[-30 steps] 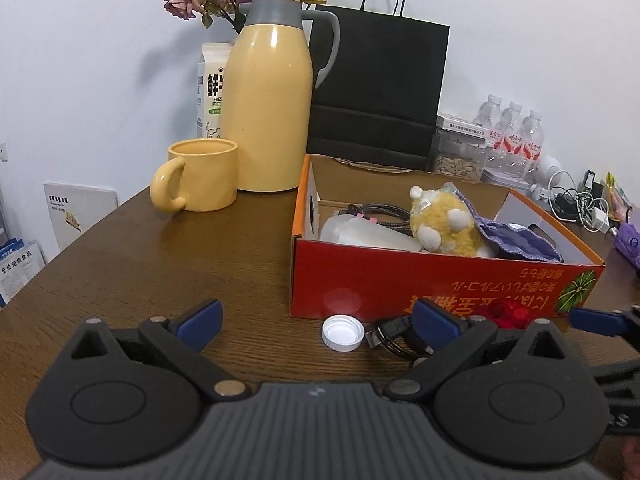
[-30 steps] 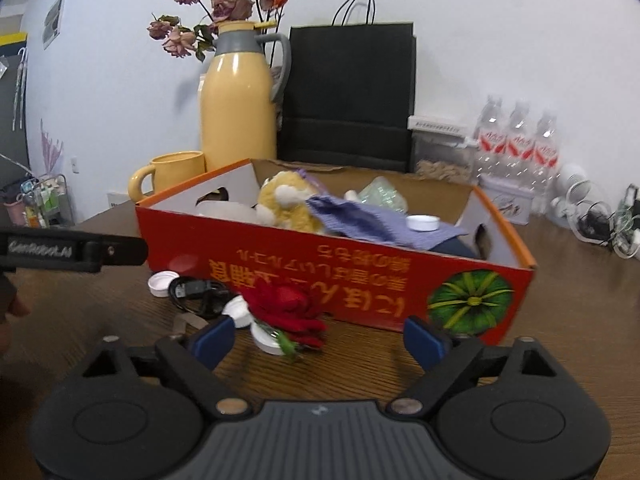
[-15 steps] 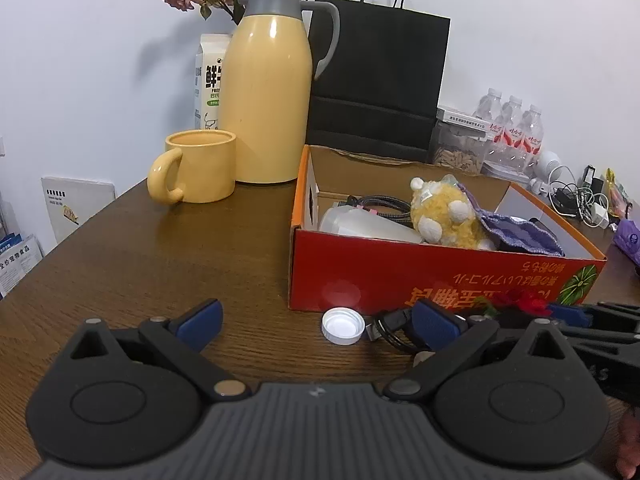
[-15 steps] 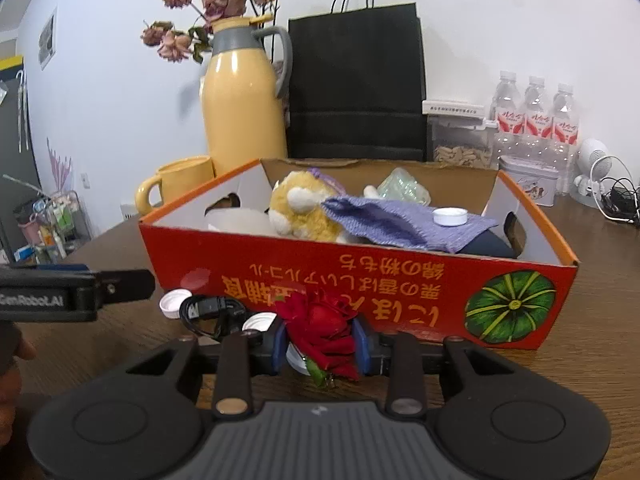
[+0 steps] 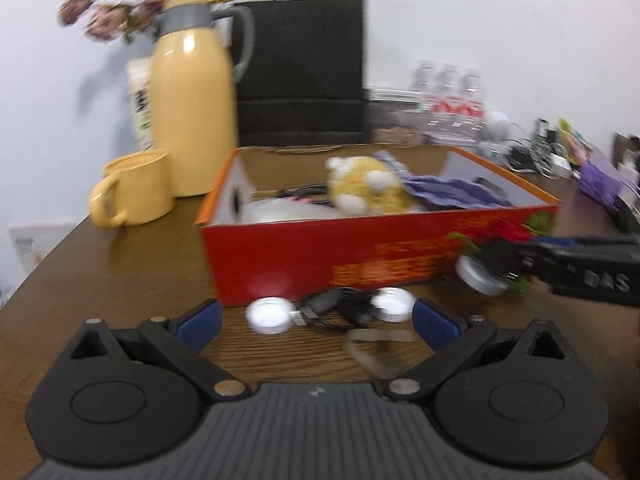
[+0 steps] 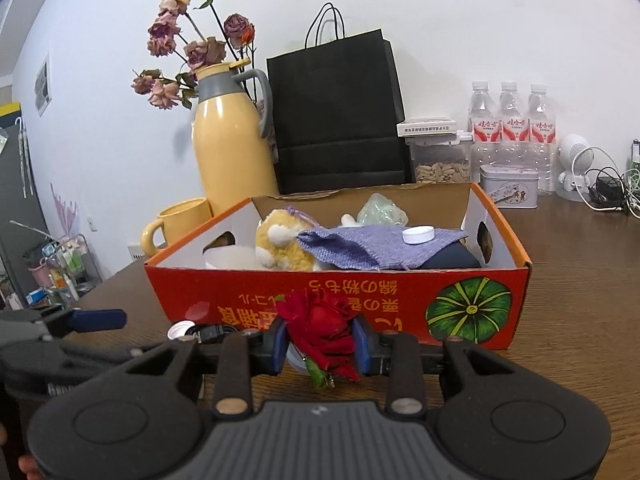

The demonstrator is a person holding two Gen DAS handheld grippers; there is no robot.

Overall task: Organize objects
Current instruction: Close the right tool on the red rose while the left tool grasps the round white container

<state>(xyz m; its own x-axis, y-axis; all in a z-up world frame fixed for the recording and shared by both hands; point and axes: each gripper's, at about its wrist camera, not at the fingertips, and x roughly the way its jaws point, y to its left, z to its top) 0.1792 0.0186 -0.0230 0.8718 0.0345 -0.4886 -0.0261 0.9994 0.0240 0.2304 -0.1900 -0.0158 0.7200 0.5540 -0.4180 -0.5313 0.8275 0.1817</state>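
Observation:
My right gripper (image 6: pixel 320 340) is shut on a red artificial rose (image 6: pixel 320 320) and holds it just off the table, in front of the red cardboard box (image 6: pixel 240 292). In the blurred left wrist view the rose (image 5: pixel 504 232) and its white base (image 5: pixel 480 276) hang at the right by the box's front wall (image 5: pixel 304 248). My left gripper (image 5: pixel 316 320) stands open low over the table. Two white caps (image 5: pixel 269 315) (image 5: pixel 394 303) and a black cable (image 5: pixel 336 308) lie just ahead of it. The box holds a yellow plush toy (image 6: pixel 280 246), a purple pouch (image 6: pixel 372 246) and a white cap (image 6: pixel 417 235).
Behind the box stand a yellow thermos (image 6: pixel 232 152) with dried flowers, a yellow mug (image 6: pixel 180 220) and a black paper bag (image 6: pixel 336 112). Water bottles (image 6: pixel 512 120), a tin (image 6: pixel 508 186) and tangled cables (image 6: pixel 608 192) are at the back right. A grey strap (image 5: pixel 372 344) lies near the left gripper.
My right gripper closed on the rose and lifted it off the table. My left gripper shifted right, so the caps and cable now lie between its fingers' line.

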